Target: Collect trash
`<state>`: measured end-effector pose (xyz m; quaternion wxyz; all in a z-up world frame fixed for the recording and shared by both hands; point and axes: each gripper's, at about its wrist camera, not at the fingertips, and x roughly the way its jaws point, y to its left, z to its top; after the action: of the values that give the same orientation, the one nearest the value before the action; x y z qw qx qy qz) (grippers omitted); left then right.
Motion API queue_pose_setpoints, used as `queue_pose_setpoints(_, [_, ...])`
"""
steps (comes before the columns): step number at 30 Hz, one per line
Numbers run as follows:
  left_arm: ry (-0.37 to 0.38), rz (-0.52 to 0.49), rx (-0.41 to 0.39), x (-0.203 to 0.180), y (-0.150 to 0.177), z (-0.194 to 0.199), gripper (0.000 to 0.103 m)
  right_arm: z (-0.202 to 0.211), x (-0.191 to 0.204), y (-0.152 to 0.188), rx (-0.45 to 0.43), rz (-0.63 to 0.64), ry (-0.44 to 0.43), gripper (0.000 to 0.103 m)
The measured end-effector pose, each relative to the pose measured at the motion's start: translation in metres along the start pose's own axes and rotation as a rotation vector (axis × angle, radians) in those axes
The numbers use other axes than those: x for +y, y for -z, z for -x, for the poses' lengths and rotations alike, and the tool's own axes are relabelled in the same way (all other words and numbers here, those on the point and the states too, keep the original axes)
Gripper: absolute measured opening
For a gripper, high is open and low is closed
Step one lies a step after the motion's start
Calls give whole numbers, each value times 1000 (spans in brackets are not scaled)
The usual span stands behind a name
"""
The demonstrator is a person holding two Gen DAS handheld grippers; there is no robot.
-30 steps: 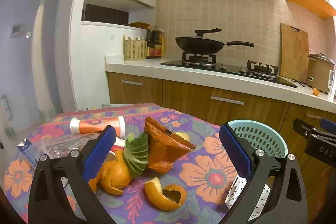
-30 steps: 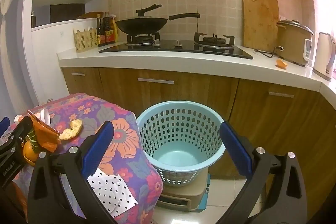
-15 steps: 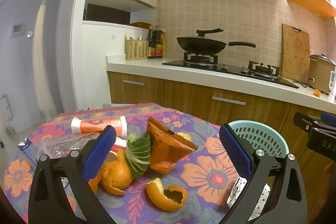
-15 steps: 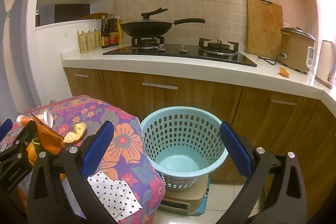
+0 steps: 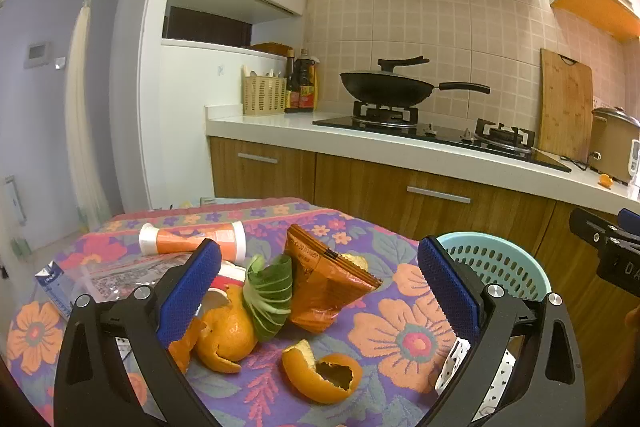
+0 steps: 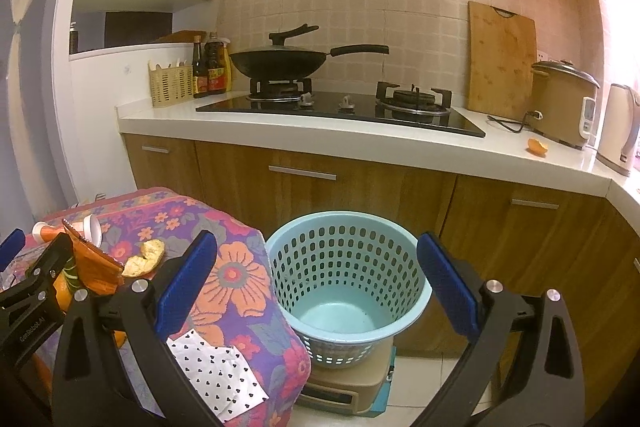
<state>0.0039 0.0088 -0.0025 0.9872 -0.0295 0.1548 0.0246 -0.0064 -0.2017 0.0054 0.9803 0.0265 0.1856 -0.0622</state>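
Above the floral table, the left claw hangs spread wide, gripping nothing, over an orange snack bag, leaf and 2 orange peels. Right claw, equally spread and bare, faces the blue basket beside the table.

Both tongs, L & R, wide open, empty.

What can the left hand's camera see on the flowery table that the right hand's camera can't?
Only the left wrist view shows the curled orange peel, the half-peeled orange and the green leaf. Only the right wrist view shows the basket's empty bottom and the kettle. Both show the orange snack bag, the blue basket, the spotted paper and the wok.
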Motion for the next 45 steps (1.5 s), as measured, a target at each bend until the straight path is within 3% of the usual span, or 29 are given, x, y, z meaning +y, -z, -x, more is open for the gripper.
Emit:
queue_pose_setpoints(40, [-7,-6,-7,2,0,1,95,1,-5,8,7,-3,-10,95])
queue_pose_setpoints(45, [-12,-8,-16,3,-1,3,95,3,-2,12,10,28,-39,88])
